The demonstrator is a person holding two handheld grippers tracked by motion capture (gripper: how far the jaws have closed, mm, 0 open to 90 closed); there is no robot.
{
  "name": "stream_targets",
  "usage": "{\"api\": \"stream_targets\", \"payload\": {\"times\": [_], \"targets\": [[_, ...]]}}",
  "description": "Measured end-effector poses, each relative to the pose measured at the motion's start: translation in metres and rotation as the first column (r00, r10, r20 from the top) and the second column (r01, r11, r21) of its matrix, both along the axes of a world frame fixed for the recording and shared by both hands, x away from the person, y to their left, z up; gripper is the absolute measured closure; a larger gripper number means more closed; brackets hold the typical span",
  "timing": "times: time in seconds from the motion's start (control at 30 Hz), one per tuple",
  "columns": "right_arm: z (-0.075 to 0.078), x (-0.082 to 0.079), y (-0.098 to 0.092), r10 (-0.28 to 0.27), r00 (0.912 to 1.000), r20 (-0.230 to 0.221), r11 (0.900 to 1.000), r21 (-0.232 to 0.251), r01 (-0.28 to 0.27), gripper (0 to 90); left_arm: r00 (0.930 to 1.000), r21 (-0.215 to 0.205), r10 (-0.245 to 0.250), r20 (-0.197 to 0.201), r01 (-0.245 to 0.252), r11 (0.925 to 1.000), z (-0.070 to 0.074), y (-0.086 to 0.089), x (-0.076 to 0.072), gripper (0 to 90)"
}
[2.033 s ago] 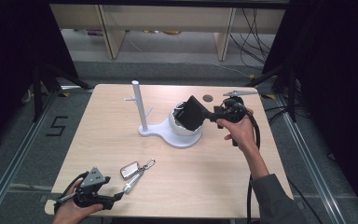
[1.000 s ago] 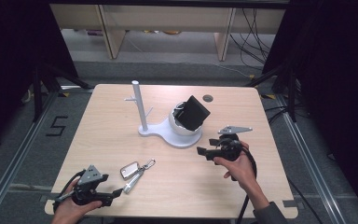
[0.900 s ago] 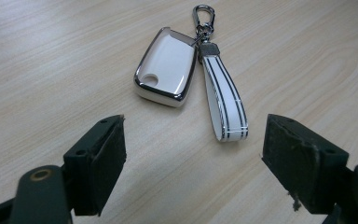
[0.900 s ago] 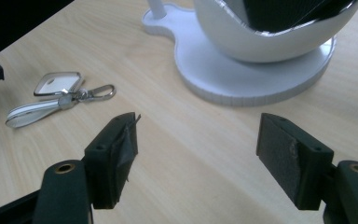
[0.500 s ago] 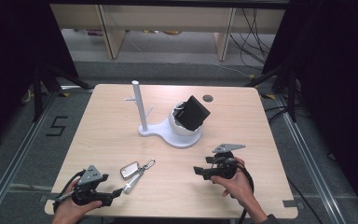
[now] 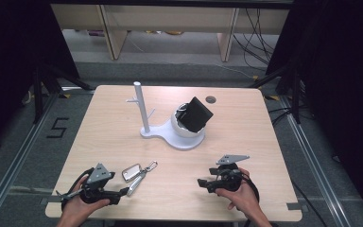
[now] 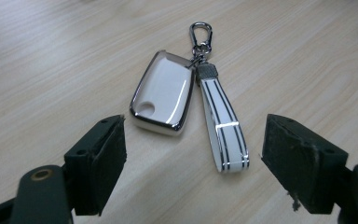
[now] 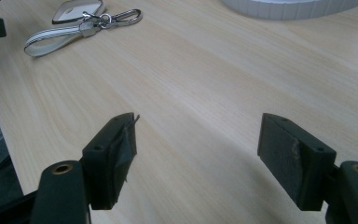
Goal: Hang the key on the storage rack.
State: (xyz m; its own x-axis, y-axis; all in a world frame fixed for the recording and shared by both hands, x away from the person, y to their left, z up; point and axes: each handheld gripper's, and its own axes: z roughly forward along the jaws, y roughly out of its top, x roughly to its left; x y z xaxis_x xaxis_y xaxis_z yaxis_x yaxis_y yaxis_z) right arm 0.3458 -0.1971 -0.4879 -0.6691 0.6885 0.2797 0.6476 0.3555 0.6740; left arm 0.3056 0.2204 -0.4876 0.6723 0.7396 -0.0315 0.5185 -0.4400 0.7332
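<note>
So we've got the left gripper [image 6: 123,193] sitting low at the near left corner of the table [image 6: 246,109], jaws spread wide with nothing pinched, and the key fob [image 7: 163,93] lies flat on the wood just ahead of them, not touching either pad. Its striped strap [image 7: 223,133] runs alongside the fob, joined at a small carabiner clip [image 7: 201,32] at the far end, and the strap's loop end reaches closest to the gap between the jaws. The right gripper [image 6: 205,182] is down near the front right of the table, also wide open and empty, just bare wood between its pads [image 8: 116,149]. From its own view we see the fob and strap off at the top left, well apart from it. In the middle of the table there's a white stand [image 6: 182,135] with a post [image 6: 141,106] and a bowl-like cup holding a black boxy thing [image 6: 197,114]; we can't tell what that is. In the right gripper view the stand's base is cut off at the top edge.
</note>
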Motion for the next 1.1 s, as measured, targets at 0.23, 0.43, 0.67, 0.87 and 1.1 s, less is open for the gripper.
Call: {"api": "stream_targets", "payload": {"times": [0.23,0.43,0.67,0.87,1.1], "targets": [[-0.001,-0.006,0.001,0.027,0.9996,0.01,1.0,-0.014,-0.027,29.1,0.9997,0.008,-0.02,0.01,0.02,0.9998,0.005,-0.014,0.012,22.0],[0.0,-0.011,0.004,0.025,0.9996,-0.015,1.0,-0.013,-0.025,29.2,0.9986,0.02,-0.05,-0.016,0.05,0.9985,0.005,-0.031,0.026,25.0],[-0.001,-0.009,0.002,0.042,0.9991,0.006,0.999,0.007,-0.042,29.2,0.9947,0.062,-0.091,-0.048,0.094,0.9937,0.009,-0.053,0.047,28.2],[0.0,-0.008,0.0,0.046,0.9989,0.006,0.999,-0.003,-0.046,29.2,0.9832,0.126,-0.152,-0.101,0.164,0.9782,0.016,-0.068,0.063,33.7],[-0.001,-0.009,0.002,0.052,0.9986,-0.013,0.999,0.004,-0.052,29.3,0.9676,0.203,-0.183,-0.174,0.217,0.9549,0.017,-0.08,0.081,42.6]]}}
